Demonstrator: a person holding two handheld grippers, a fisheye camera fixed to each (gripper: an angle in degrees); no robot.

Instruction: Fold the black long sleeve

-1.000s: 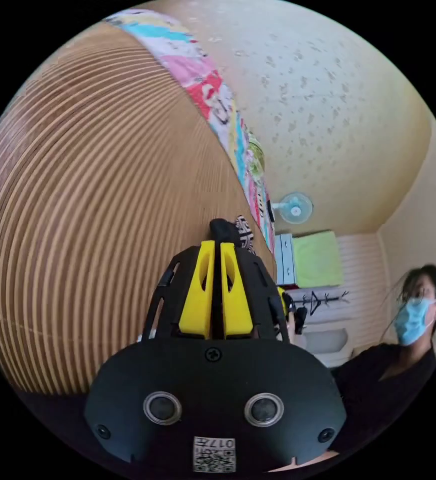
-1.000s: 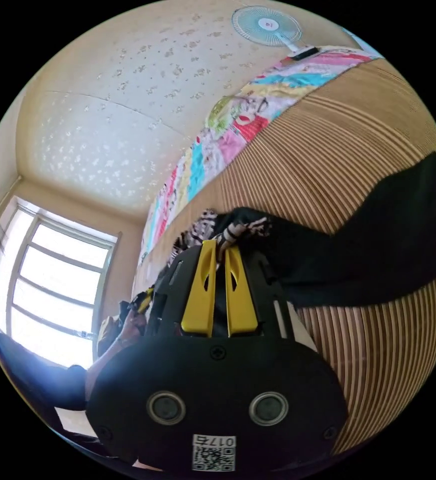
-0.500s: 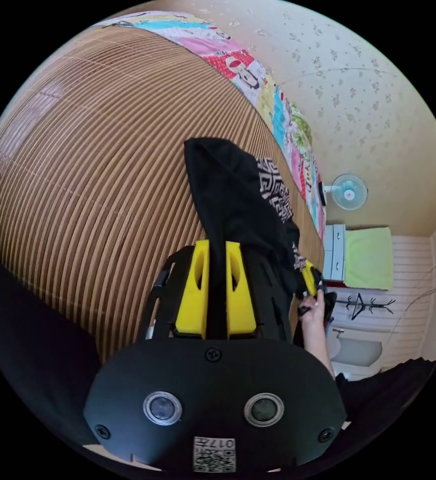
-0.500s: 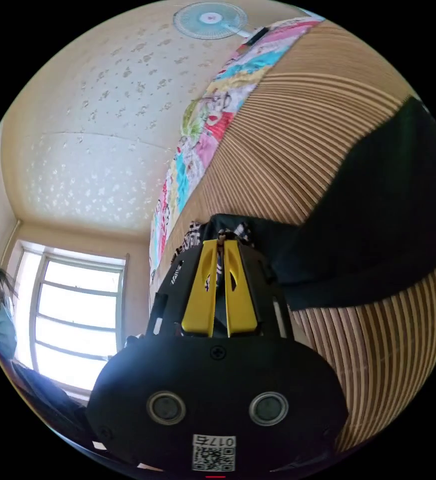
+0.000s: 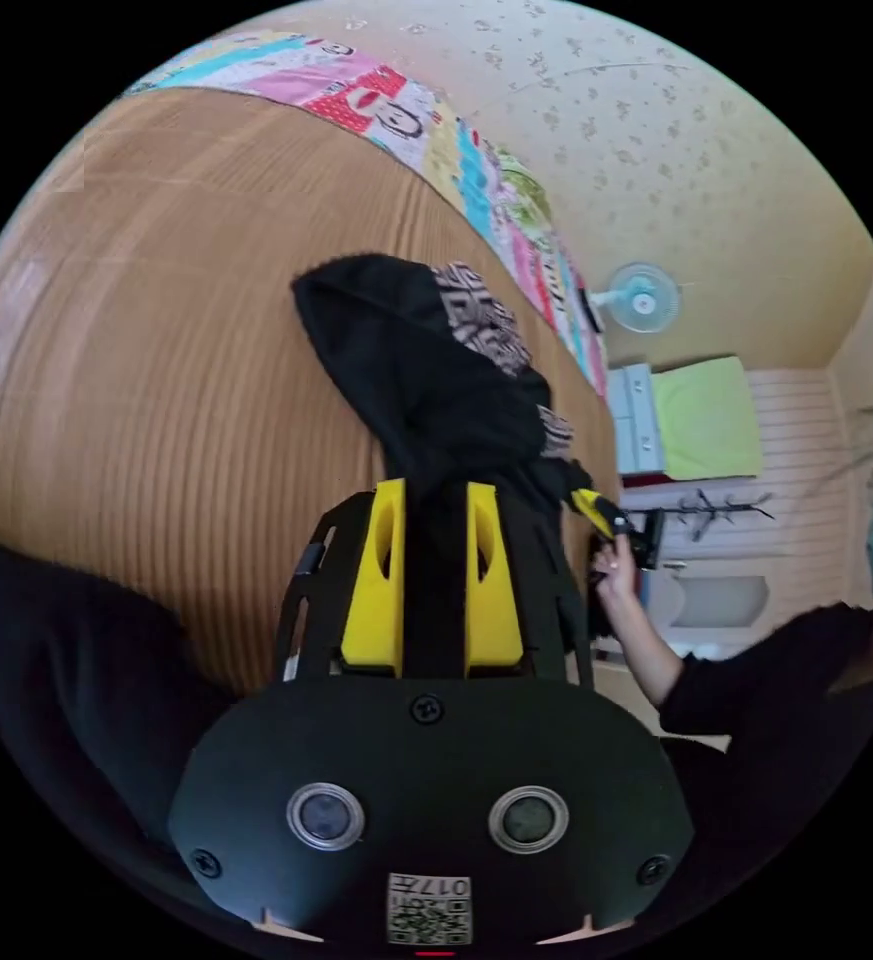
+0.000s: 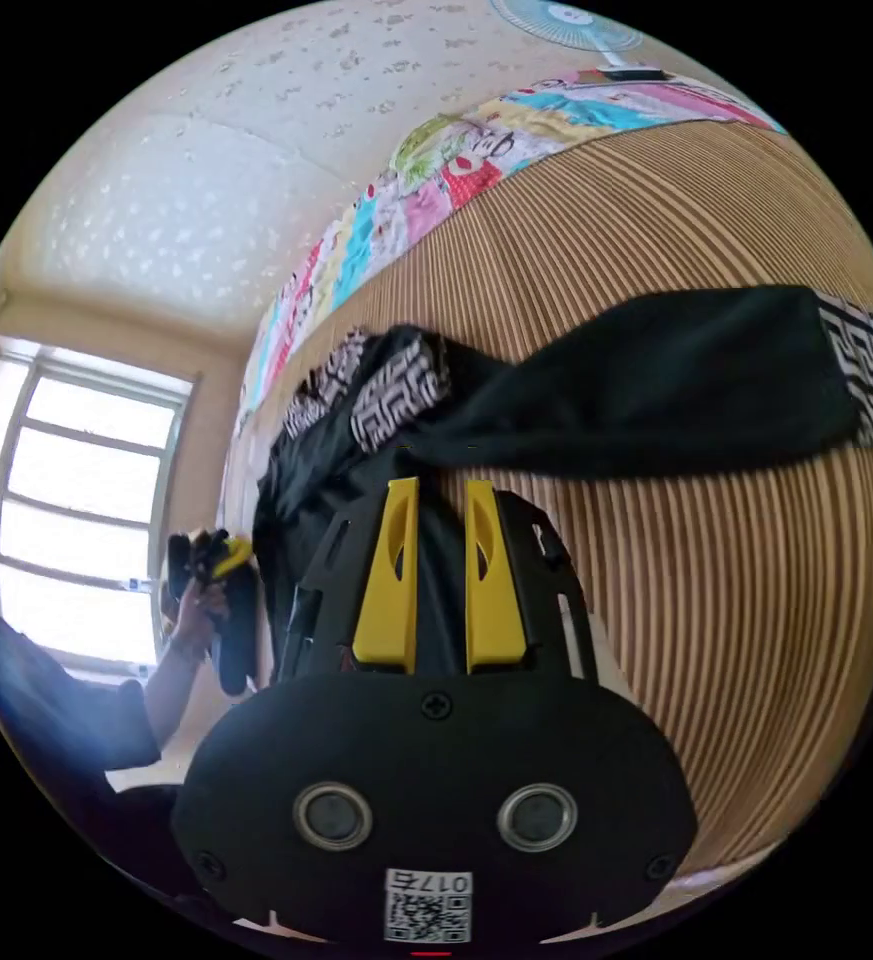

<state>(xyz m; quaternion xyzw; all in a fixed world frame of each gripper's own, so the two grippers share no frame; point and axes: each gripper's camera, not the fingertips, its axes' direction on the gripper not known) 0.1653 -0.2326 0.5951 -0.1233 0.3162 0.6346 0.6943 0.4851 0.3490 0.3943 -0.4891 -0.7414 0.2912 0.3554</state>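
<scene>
While the ribbed mat (image 6: 716, 560) lies broad beneath, the black long sleeve (image 6: 646, 395) hangs bunched above it, 1 sleeve trailing across the ribs. Each tool, left tool (image 5: 434, 590) and right tool (image 6: 439, 585), has both jaws clamped on black cloth. Judged risk: uneven pulling could twist the bunched body, or thin fabric could slip from either grip.

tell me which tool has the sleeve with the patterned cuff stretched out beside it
The right tool: the black long sleeve stretches sideways to its patterned cuff over the striped mat.
</scene>
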